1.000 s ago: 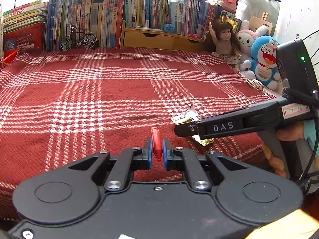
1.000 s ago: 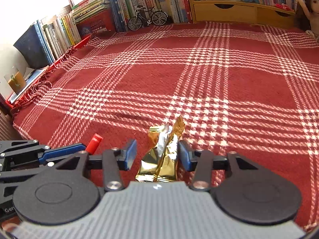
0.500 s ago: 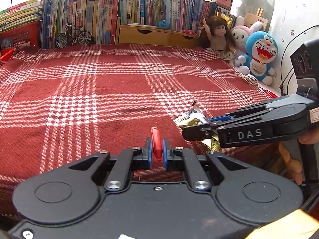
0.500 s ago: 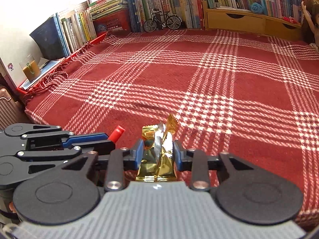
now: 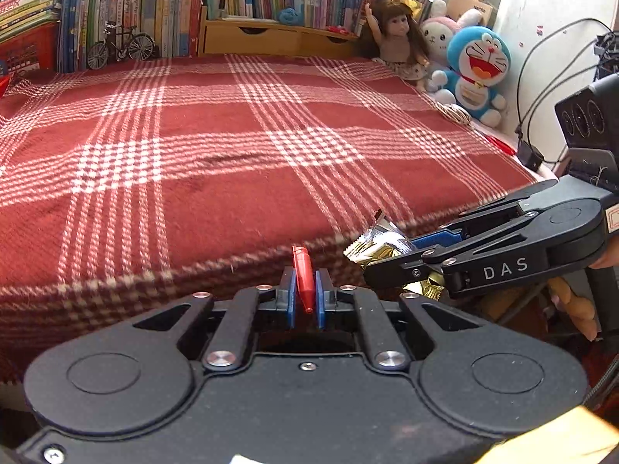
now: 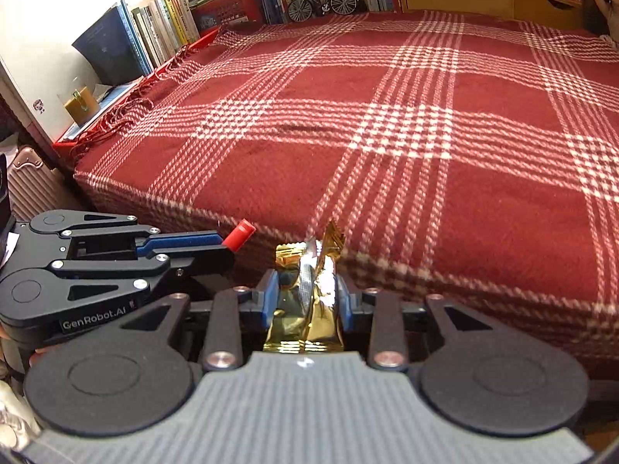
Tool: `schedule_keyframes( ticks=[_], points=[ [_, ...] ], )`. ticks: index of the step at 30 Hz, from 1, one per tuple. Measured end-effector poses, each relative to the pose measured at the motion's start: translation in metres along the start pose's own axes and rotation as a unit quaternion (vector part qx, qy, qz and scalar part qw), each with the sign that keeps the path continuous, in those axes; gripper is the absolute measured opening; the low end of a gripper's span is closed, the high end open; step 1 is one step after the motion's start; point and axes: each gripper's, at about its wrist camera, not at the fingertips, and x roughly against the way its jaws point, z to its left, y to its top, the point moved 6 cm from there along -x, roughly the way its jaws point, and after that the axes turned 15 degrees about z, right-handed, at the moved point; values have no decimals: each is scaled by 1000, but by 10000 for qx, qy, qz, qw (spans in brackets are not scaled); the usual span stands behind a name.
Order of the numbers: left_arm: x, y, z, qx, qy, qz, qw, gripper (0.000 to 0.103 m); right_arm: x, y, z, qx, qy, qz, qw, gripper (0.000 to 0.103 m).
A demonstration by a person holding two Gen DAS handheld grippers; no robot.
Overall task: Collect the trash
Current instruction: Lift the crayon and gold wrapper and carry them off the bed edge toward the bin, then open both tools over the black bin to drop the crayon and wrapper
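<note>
The wrapper's [image 6: 305,301] lower end is hidden behind the right gripper's [image 6: 306,297] body, and the red piece's [image 5: 302,282] lower end sits out of sight between the left gripper's [image 5: 302,294] pads; what that piece is cannot be made out. Each gripper is clamped on its item, both held in the air just off the near edge of the bed [image 5: 240,147], close side by side. The plaid blanket [image 6: 387,123] lies bare across to the books [image 5: 154,7].

plaid blanket [image 5: 232,147] | books [image 5: 154,4] | model bicycle [image 5: 120,44] | doll [image 5: 398,46]
</note>
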Motion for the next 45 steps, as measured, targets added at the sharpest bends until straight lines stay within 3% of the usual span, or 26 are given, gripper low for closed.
schedule_keyframes(
  ticks=[10,16,24,26,27,28,35,45],
  points=[
    [-17,-33,-6,-83,-93,622,9980,10,-22,-29,-1,-134,118,499,9986,38],
    [-52,-44,15,543,-184,1441,9879,10,-40,-40,-3,-151,73,813,9966,38],
    [-71,-51,24,708,-42,1692,9830,10,-57,-47,-2,-174,110,1042,9943,42],
    [-74,-51,22,710,-15,1731,9823,13,-59,-46,-2,-188,97,1041,9943,46],
    [-75,-51,22,709,-3,1748,9820,14,-60,-46,-2,-192,81,1040,9944,56],
    [-76,-51,21,709,9,1761,9818,14,-60,-46,-2,-194,87,1033,9944,58],
    [-81,-52,20,703,182,1769,9815,40,-64,-46,-2,-192,60,1064,9941,62],
    [-86,-56,18,673,352,1901,9788,51,-67,-46,-1,-124,-25,1090,9940,64]
  ],
)
